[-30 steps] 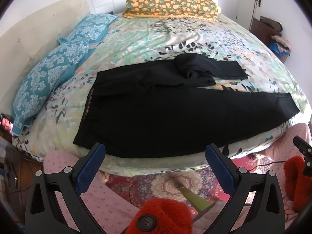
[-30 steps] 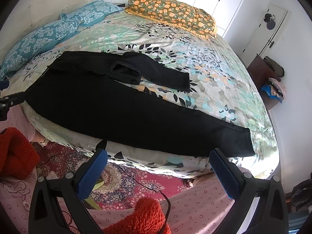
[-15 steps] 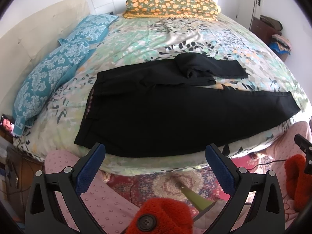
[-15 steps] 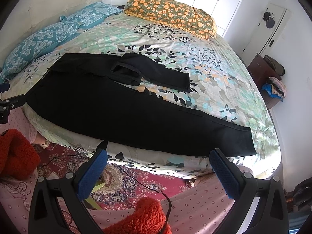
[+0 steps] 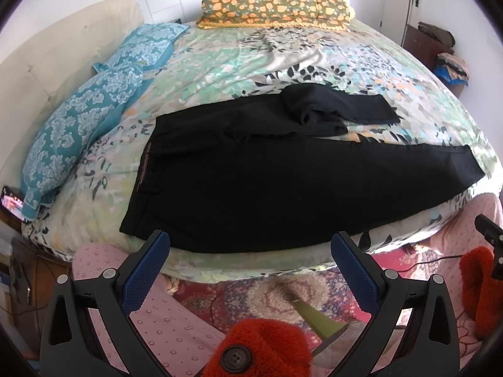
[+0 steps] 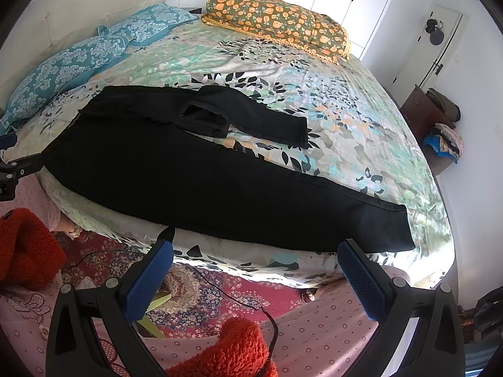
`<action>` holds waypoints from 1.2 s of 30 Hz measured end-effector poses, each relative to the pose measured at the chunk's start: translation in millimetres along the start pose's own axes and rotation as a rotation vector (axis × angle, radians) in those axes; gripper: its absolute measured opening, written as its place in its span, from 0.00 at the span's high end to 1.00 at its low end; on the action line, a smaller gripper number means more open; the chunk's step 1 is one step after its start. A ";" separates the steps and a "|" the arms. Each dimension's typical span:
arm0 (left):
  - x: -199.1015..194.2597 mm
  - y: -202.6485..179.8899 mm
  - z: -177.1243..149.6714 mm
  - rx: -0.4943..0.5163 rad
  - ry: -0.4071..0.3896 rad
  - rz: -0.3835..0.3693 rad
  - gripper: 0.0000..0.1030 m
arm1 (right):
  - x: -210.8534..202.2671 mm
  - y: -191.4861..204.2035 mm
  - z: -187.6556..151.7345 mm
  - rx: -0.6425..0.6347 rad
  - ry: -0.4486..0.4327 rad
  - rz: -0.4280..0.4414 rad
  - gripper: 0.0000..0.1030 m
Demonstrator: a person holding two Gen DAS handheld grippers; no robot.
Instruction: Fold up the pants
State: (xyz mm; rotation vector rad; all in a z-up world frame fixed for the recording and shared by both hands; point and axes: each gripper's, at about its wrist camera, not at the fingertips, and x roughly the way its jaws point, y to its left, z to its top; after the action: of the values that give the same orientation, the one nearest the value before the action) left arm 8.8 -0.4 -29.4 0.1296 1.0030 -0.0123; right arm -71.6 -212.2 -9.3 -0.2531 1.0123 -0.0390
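Black pants (image 5: 283,182) lie flat on the bed (image 5: 220,62), long axis running left to right along its near edge. The waistband (image 5: 143,172), edged with a thin striped trim, points left; the near leg extends straight to a squared hem (image 5: 471,165) at the right. The far leg is doubled back on itself, its open cuff (image 6: 201,114) gaping midway and its end (image 6: 298,132) lying short of the near hem. The fabric is matte, smooth and largely unwrinkled.

The bedspread is a thin floral print in mint, grey and orange, slightly creased. Two teal damask pillows (image 5: 78,125) rest at the far left against a cream padded headboard (image 5: 47,47); an orange-flowered quilted pillow (image 5: 276,6) lies at the far edge.

Left tool (image 5: 250,251) and right tool (image 6: 256,257) each hover off the near bed edge, blue textured pads (image 5: 147,270) spread wide apart, gripping nothing. Fuzzy red sleeves (image 6: 28,248) and a patterned red rug (image 6: 204,295) appear below.
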 end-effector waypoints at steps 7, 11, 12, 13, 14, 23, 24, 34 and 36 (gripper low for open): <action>1.4 1.8 -0.6 -0.003 0.001 -0.002 0.01 | 1.6 1.6 0.7 0.008 0.004 0.008 0.00; 3.1 3.5 0.0 -0.010 0.005 -0.005 0.01 | -0.6 2.8 2.1 0.003 -0.011 0.015 0.00; 4.2 2.7 -0.2 -0.008 0.010 -0.005 0.01 | -0.9 1.6 2.0 0.003 -0.014 0.018 0.00; 4.8 2.1 0.2 -0.004 0.013 -0.006 0.01 | -1.4 0.9 1.6 0.004 -0.017 0.022 0.00; 4.9 0.6 0.3 0.002 0.013 -0.006 0.01 | -1.9 0.6 1.0 0.008 -0.020 0.033 0.00; 6.7 -0.5 5.6 0.013 0.011 0.000 0.01 | -14.5 -25.8 18.7 0.088 -0.170 0.209 0.00; 7.2 1.3 8.3 0.007 0.007 0.001 0.01 | -18.5 -31.2 25.1 0.101 -0.210 0.225 0.00; 3.3 -15.4 52.6 -0.006 -0.127 -0.073 0.01 | 43.8 -22.7 69.7 0.273 -0.094 0.634 0.00; 8.8 -21.0 53.0 0.008 -0.107 -0.092 0.01 | 63.7 -23.0 68.1 0.302 -0.084 0.651 0.00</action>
State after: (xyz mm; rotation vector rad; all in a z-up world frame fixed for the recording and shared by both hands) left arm 56.5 -26.8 -10.9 0.0894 0.9017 -0.1060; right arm 21.6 -231.0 -22.9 0.3540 0.9511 0.4043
